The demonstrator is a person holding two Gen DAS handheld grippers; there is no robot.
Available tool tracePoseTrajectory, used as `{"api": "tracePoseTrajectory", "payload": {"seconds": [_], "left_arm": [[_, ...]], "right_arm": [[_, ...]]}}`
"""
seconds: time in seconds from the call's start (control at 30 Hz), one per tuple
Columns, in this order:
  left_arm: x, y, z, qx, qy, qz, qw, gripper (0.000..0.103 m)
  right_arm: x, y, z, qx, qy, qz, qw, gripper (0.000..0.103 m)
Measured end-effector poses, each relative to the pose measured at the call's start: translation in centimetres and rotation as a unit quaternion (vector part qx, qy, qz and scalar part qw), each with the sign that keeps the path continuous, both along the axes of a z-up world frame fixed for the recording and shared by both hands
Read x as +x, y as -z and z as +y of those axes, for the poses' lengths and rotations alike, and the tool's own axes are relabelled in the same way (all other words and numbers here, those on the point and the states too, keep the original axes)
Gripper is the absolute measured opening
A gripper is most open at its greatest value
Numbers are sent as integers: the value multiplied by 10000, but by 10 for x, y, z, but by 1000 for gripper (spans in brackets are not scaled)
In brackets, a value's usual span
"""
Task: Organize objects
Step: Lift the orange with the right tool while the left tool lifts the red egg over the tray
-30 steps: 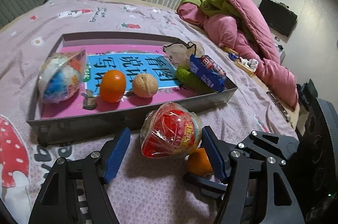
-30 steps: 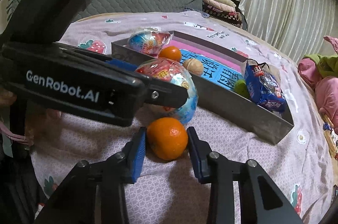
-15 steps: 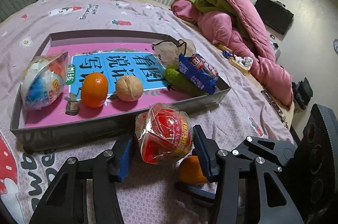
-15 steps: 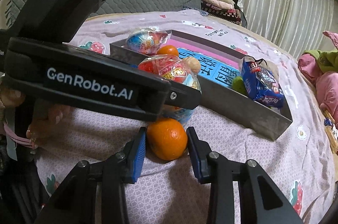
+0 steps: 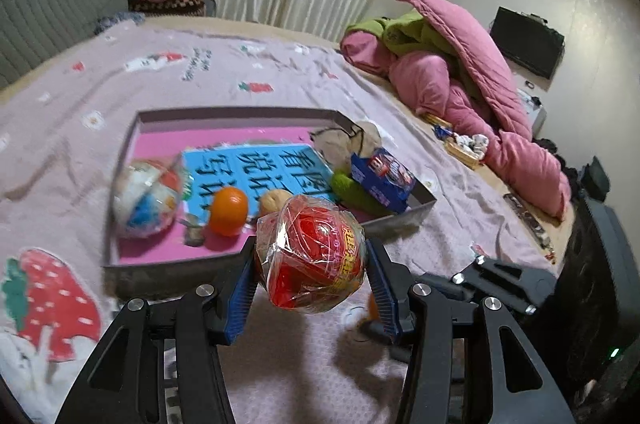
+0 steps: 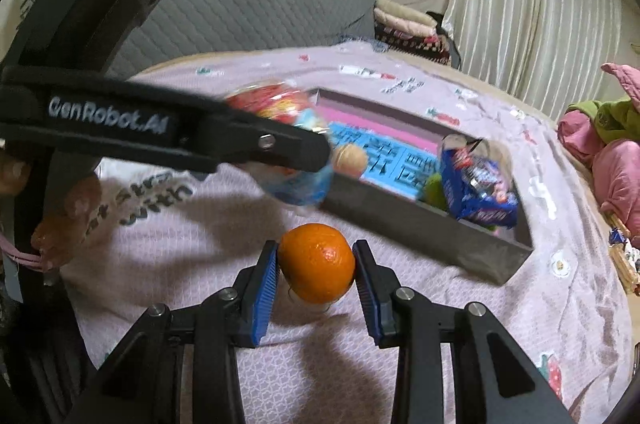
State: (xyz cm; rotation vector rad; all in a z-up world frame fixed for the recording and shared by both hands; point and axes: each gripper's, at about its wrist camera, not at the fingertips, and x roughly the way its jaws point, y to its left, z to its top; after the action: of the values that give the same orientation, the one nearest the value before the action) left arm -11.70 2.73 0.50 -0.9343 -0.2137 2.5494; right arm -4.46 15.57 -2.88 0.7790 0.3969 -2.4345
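Mid-transfer, judging by the lay of things: two loose items off the bedspread (image 5: 280, 376) and bound for the grey tray (image 5: 168, 266). On the left, left tongs (image 5: 311, 278) clenched on the red wrapped ball (image 5: 312, 260), blue pads pressed to both flanks, ball lifted clear of the bed and hanging just short of the tray's near wall. Inside the tray, from its left edge: a blue-and-white wrapped ball (image 5: 146, 197), a small orange (image 5: 228, 211), a walnut (image 5: 274, 199) half hidden behind the held ball, then a green item (image 5: 352, 189) and a blue snack pack (image 5: 384, 179) in the right corner. On the right, right tongs (image 6: 316, 274) grasping a second orange (image 6: 317, 263), pads tight against its sides, apparently raised off the bed near the tray's long wall, though contact underneath cannot be told. Next move, probably: carry the red ball forward over the near wall, lower into the bare pink floor between the near wall and the fruit, then release; orange to follow, clear of the crowded right corner
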Motion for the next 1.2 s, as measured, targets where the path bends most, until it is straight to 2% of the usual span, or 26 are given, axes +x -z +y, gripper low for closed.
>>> {"api": "tracePoseTrajectory", "payload": {"seconds": [0.13, 0.47, 0.6, 0.93, 1.2], "left_arm": [[9, -12, -5, -76, -106, 143, 9998, 53], [26, -47, -1, -586, -357, 641, 9956, 53], [27, -59, 6, -756, -375, 795, 9933, 53], [16, -80, -4, -640, -560, 878, 9925, 53], [1, -95, -11, -737, -664, 1035, 9897, 53]], "right_arm": [[0, -12, 4, -189, 37, 163, 9997, 38], [-2, -44, 12, -449, 102, 721, 9963, 38], [-10, -54, 17, -569, 209, 813, 9948, 38], [-23, -75, 21, -695, 203, 1047, 9919, 38], [-31, -89, 20, -776, 180, 1221, 9893, 38]]}}
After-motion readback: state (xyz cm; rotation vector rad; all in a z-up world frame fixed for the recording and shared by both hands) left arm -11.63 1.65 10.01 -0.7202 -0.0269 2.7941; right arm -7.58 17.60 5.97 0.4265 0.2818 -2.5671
